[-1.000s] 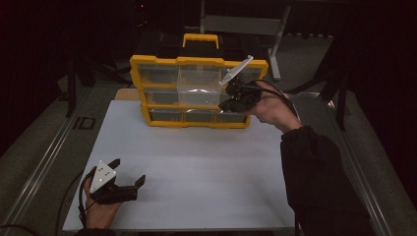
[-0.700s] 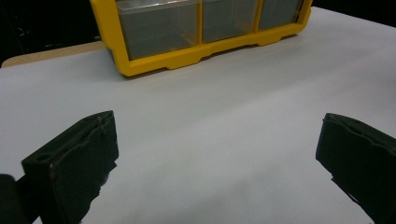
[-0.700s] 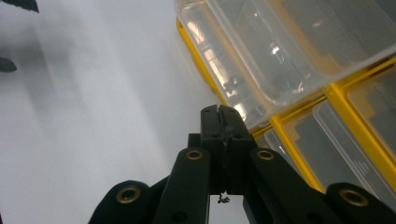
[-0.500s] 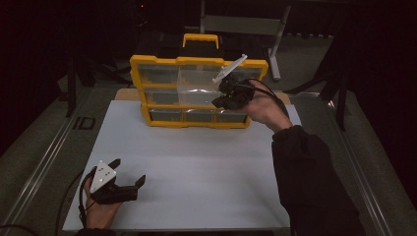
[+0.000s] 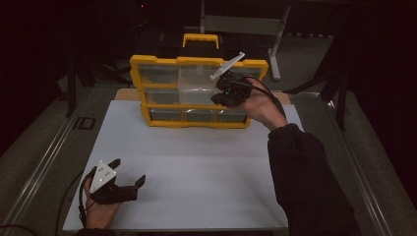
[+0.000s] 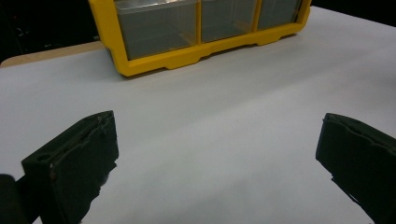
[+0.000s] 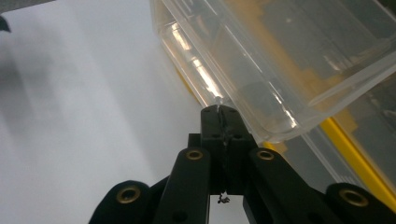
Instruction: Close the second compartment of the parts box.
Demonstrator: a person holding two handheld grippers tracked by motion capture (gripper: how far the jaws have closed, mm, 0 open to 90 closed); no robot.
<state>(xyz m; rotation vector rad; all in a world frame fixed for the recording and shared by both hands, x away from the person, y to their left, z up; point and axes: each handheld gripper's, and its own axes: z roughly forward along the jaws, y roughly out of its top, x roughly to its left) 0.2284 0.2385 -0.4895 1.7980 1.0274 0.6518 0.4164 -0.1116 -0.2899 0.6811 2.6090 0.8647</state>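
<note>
A yellow organizer box [image 5: 196, 124] with clear drawers stands at the far edge of the white table top [image 5: 196, 167]. A clear plastic drawer [image 5: 196, 88] sticks out of its middle row. My right gripper [image 5: 220, 94] is shut on that drawer's front lip. In the right gripper view the closed jaws [image 7: 219, 114] pinch the drawer's thin edge [image 7: 280, 60], which hangs tilted above the white surface. My left gripper [image 5: 129, 170] rests near the front left corner, open and holding nothing. Its own view shows its wide-apart jaws [image 6: 219, 140] facing the organizer [image 6: 154, 60].
The white top [image 6: 224, 102] lies bare between the left gripper and the organizer. A yellow handle [image 5: 200, 39] tops the box. Metal rails [image 5: 44, 162] run along both sides of the table. A dark sleeve [image 5: 310, 182] reaches in from the bottom right.
The right hand has drifted slightly to the left with the clear drawer still pinched. The left gripper has stayed in place.
</note>
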